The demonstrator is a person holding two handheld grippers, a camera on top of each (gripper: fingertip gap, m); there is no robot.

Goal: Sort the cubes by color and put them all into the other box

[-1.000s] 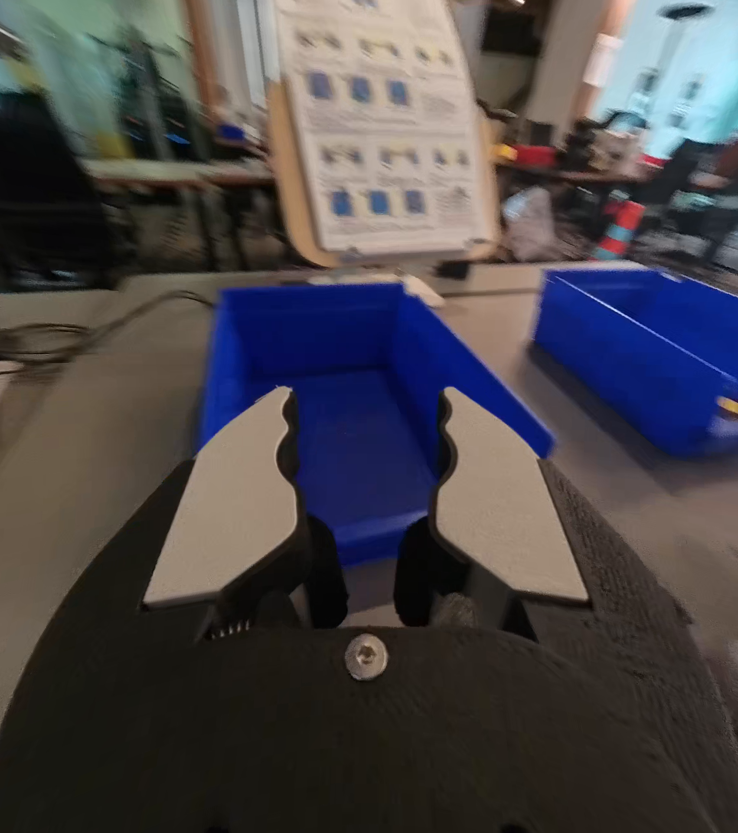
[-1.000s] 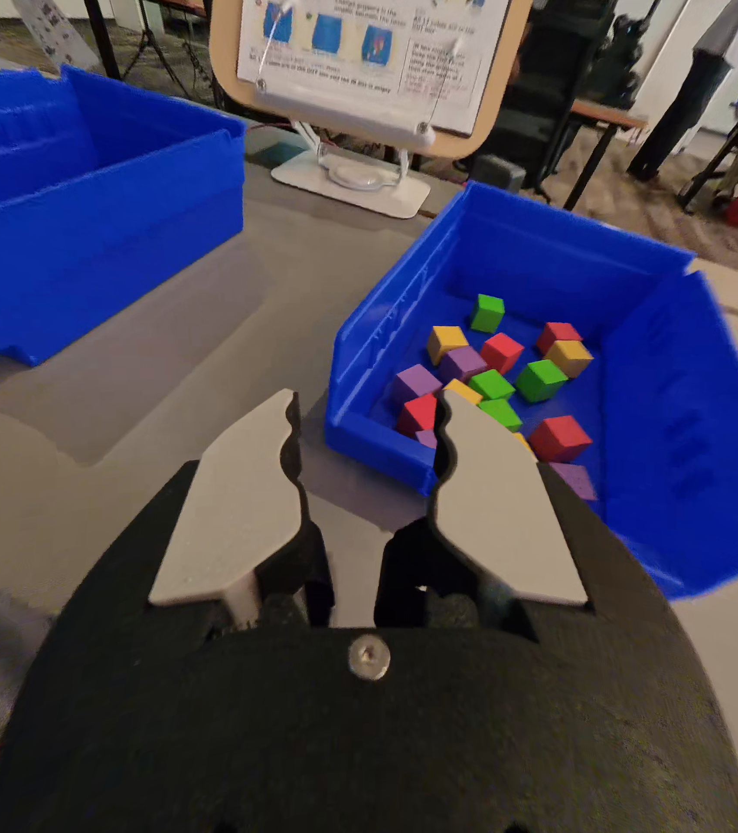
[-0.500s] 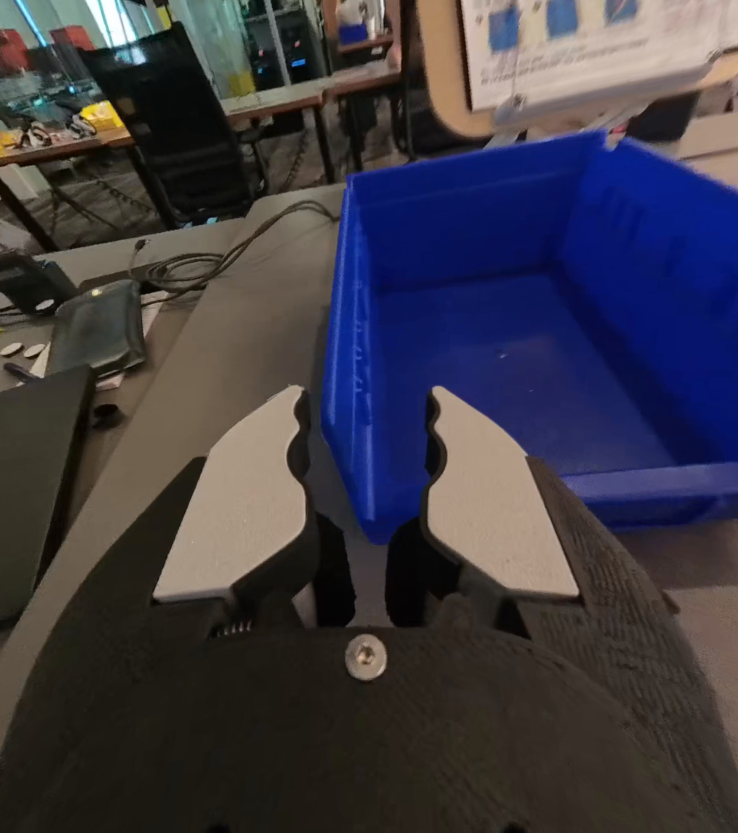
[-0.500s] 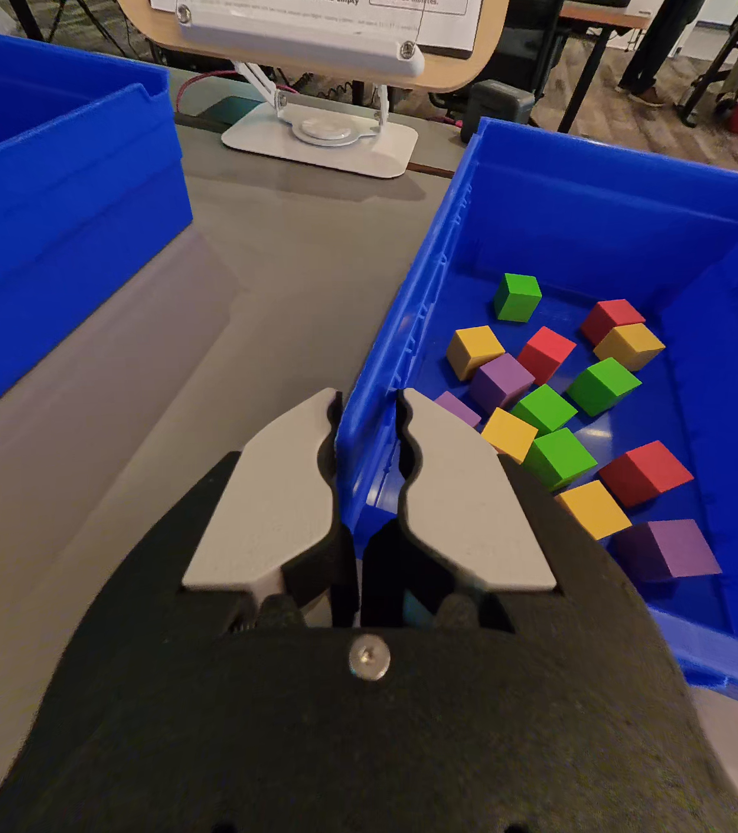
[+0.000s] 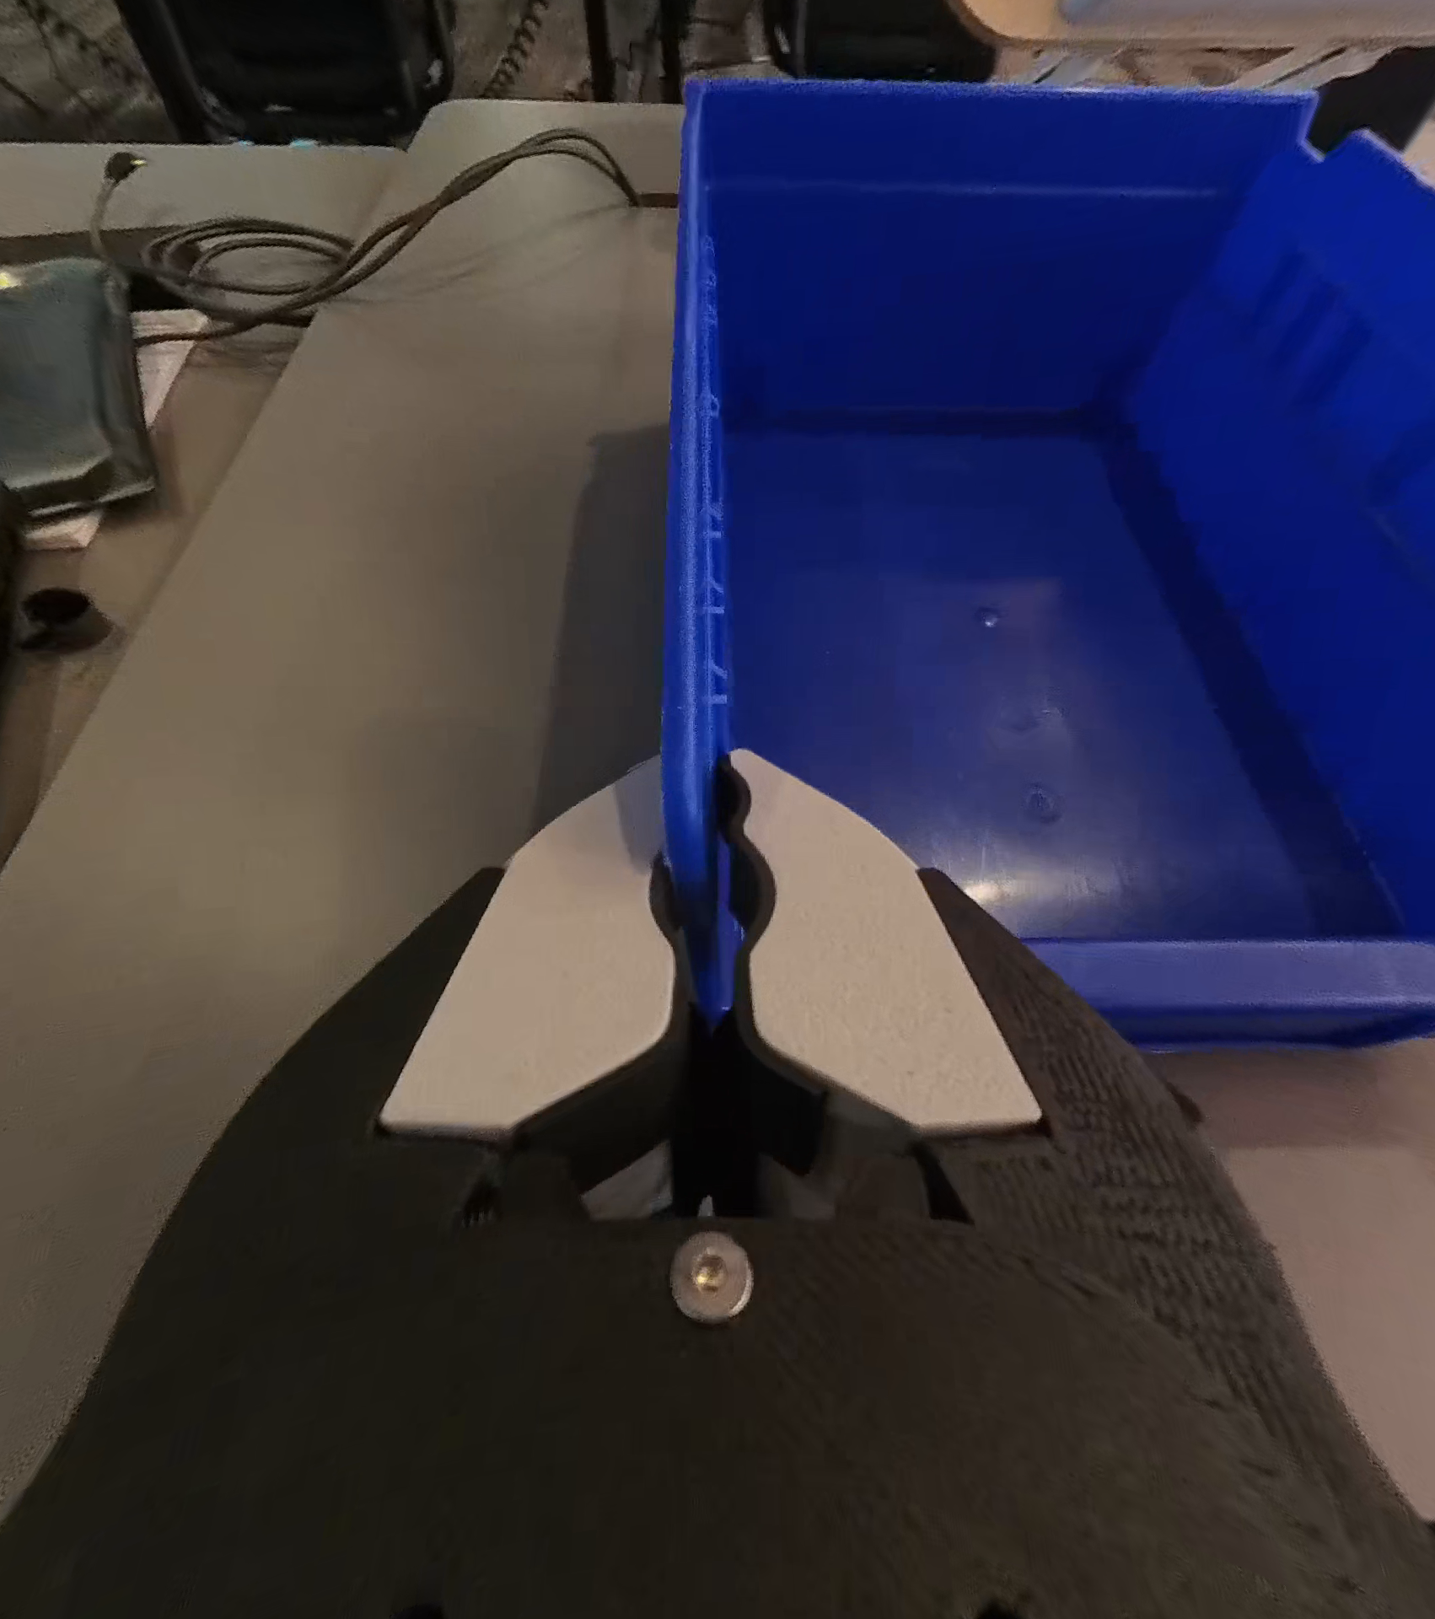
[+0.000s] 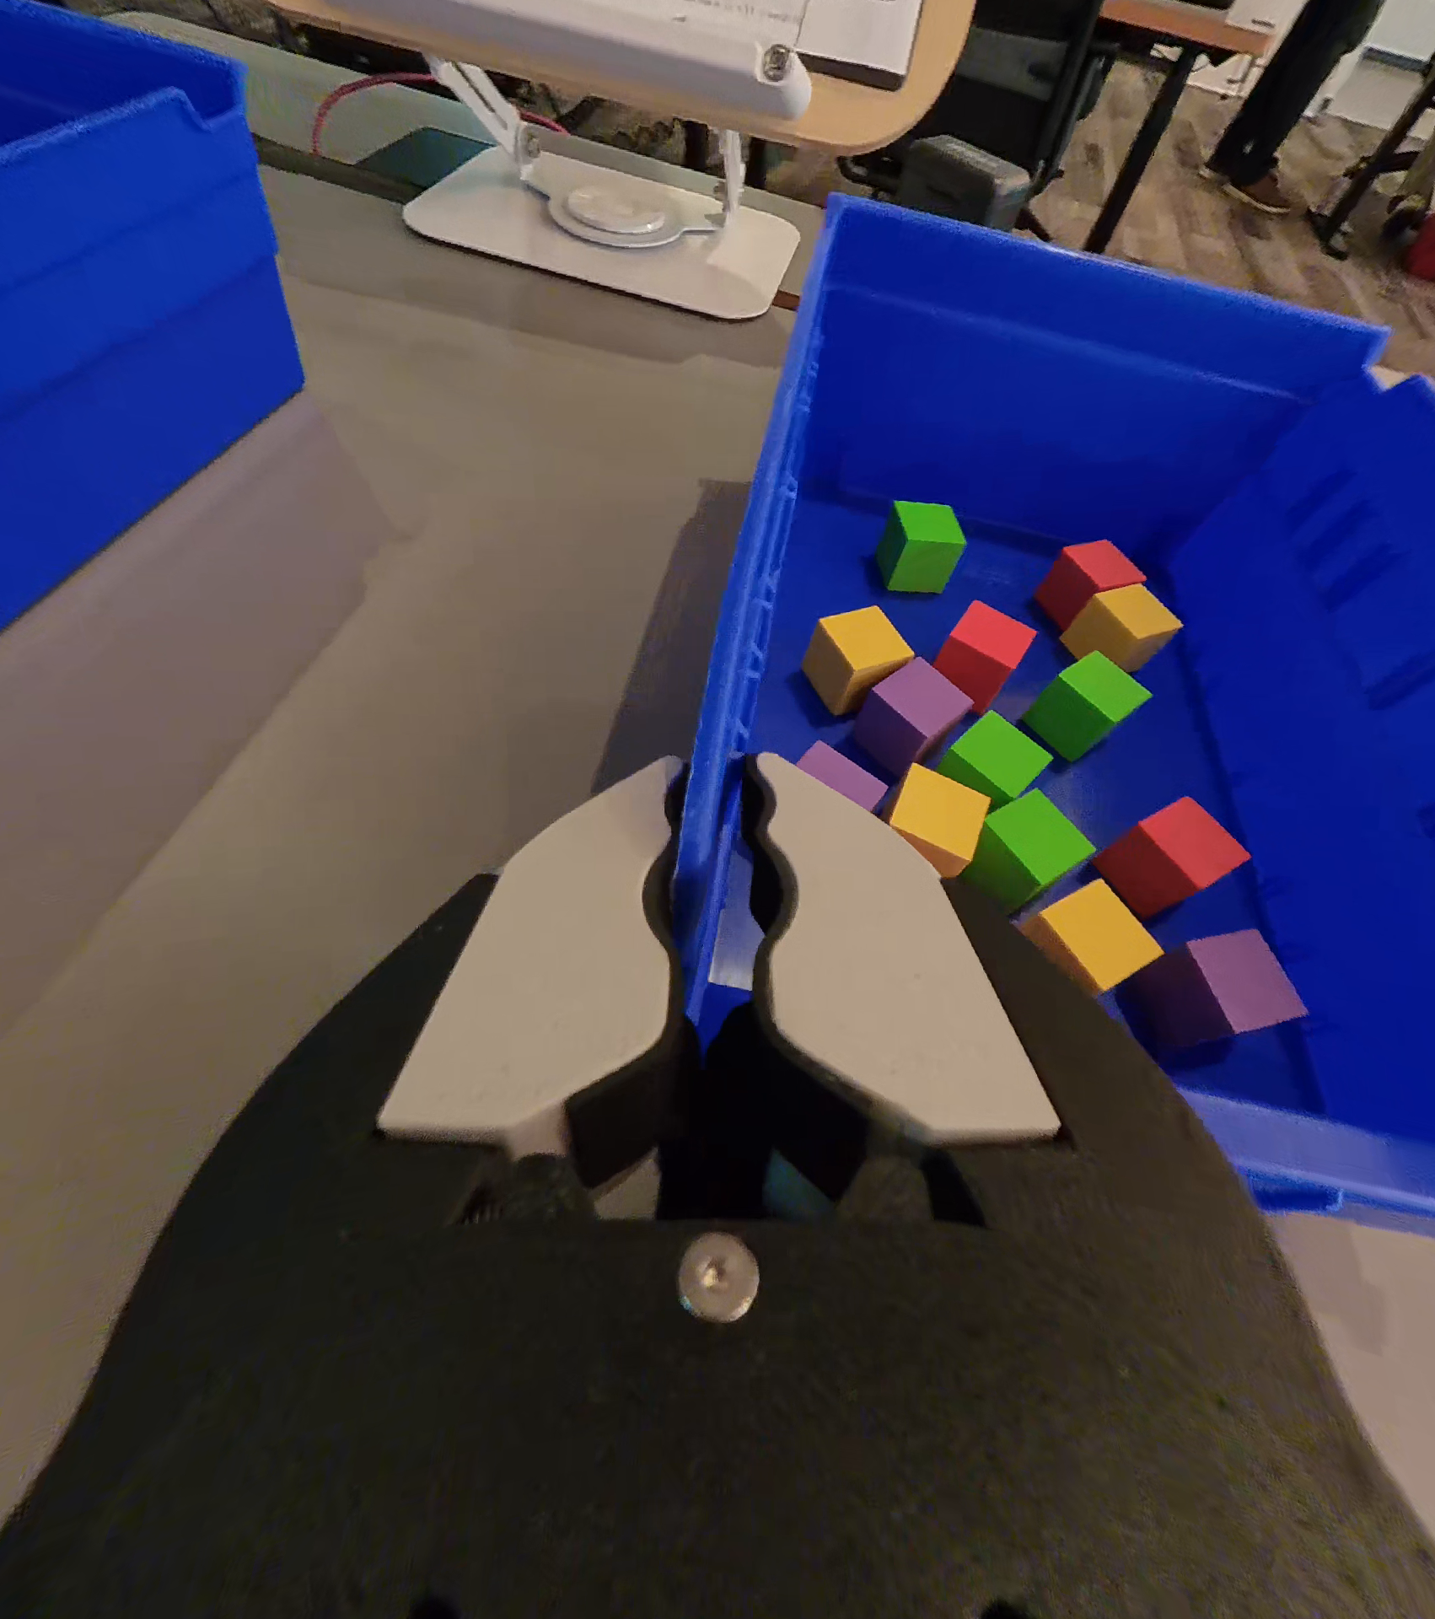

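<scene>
A: What is the left gripper [image 5: 696, 771] doing?

B: It is clamping the left wall of an empty blue bin [image 5: 701, 491] near the bin's near corner. One finger is sitting outside the wall, the other inside, and the rim is running up between them.

A: And the right gripper [image 6: 712, 764]?

B: It is straddling the left wall of the second blue bin [image 6: 784, 491] in the same way, with the fingers pressing close on it. The inner finger is lying just beside a purple cube [image 6: 841, 775] and a yellow cube [image 6: 940, 815].

A: What else is lying in that bin?

B: Green, red, yellow and purple cubes are sitting scattered on its floor.

A: Anything around them?

B: Both bins are resting on a grey table [image 6: 399, 701]. A white stand [image 6: 609, 228] is standing at the far side, and cables [image 5: 258, 263] are trailing at the far left.
</scene>
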